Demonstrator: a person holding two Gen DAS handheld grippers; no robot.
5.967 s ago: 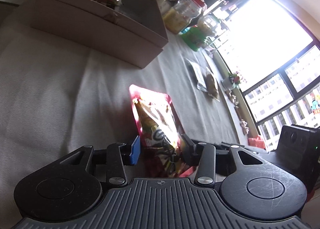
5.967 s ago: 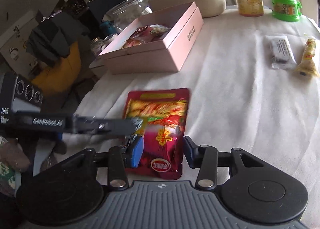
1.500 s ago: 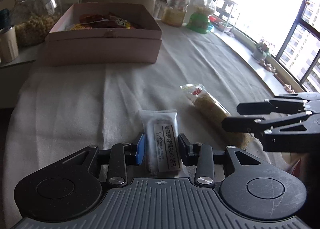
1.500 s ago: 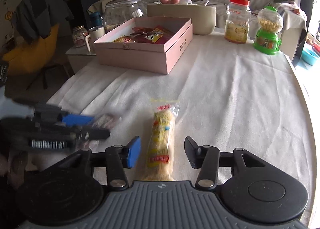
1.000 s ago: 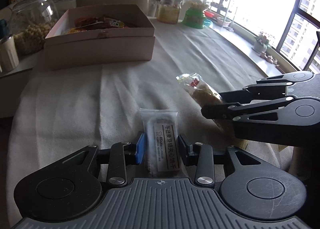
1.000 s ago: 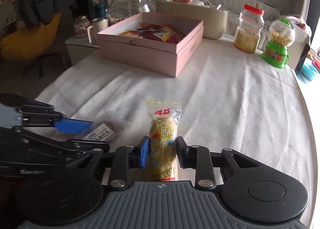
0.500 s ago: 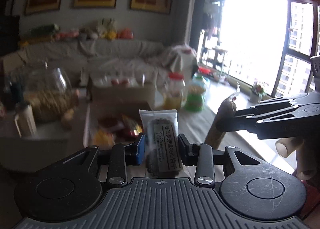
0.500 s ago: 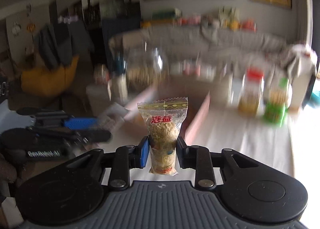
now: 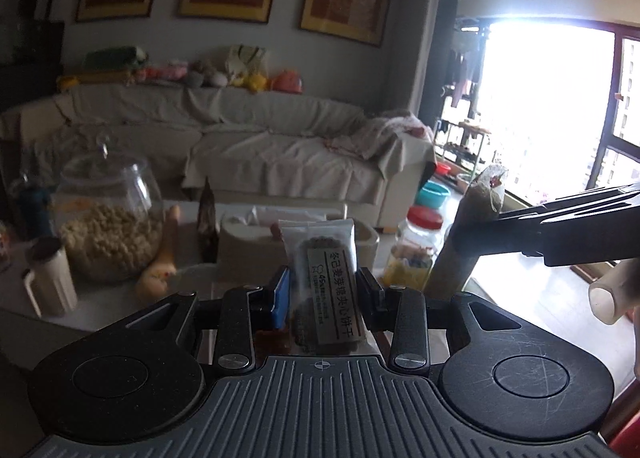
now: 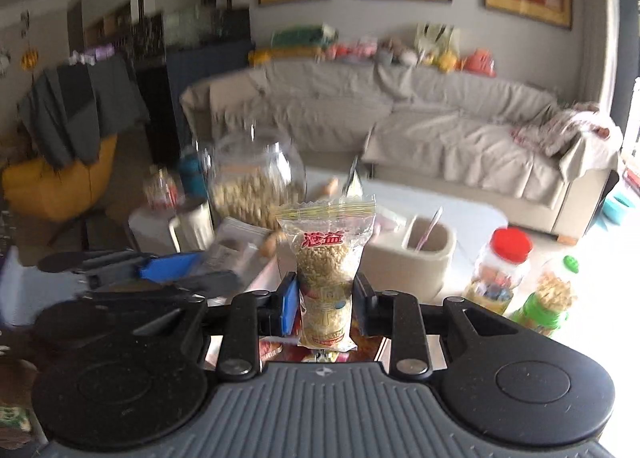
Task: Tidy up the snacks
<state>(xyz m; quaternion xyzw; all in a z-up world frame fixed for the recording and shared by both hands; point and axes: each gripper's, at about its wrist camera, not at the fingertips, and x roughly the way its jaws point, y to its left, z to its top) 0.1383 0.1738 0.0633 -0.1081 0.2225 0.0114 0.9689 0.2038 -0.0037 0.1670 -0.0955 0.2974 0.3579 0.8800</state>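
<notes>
Clear-wrapped biscuit pack [image 9: 326,278] clamped in left jaws; only right view shows puffed-grain packet [image 10: 326,278] clamped.

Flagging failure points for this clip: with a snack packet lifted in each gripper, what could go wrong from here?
1. The right gripper pinches the yellow grain-snack packet near its bottom, so the tall top could tip or slip out.
2. The left gripper clamps the biscuit packet across its sides; squeezing might crack the biscuits.
3. The grippers travel close together; they could collide, or knock the glass jar or red-lidded jar.
</notes>
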